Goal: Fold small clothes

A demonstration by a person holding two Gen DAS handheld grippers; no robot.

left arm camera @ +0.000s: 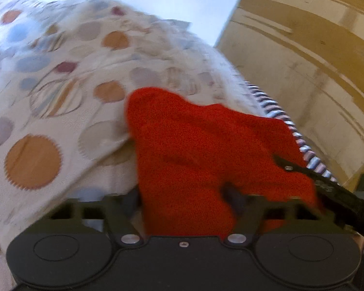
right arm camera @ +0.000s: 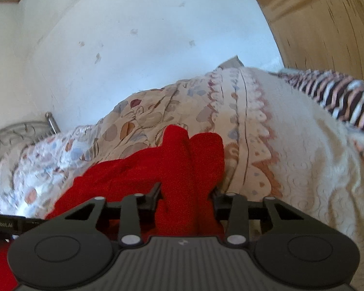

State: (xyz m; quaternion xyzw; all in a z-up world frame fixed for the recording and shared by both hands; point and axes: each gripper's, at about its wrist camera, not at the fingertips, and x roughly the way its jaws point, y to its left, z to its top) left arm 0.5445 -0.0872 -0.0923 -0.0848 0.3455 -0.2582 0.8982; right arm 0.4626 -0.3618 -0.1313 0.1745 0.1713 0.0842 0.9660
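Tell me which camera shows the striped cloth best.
The right wrist view: the striped cloth lies broad at the upper right, beyond the bedspread, its bands plain. The left wrist view shows only a thin striped edge running down past the red garment, partly blurred.

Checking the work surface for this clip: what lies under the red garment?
The red garment lies bunched on a cream bedspread with coloured circles. Whatever is directly beneath the red cloth is covered.
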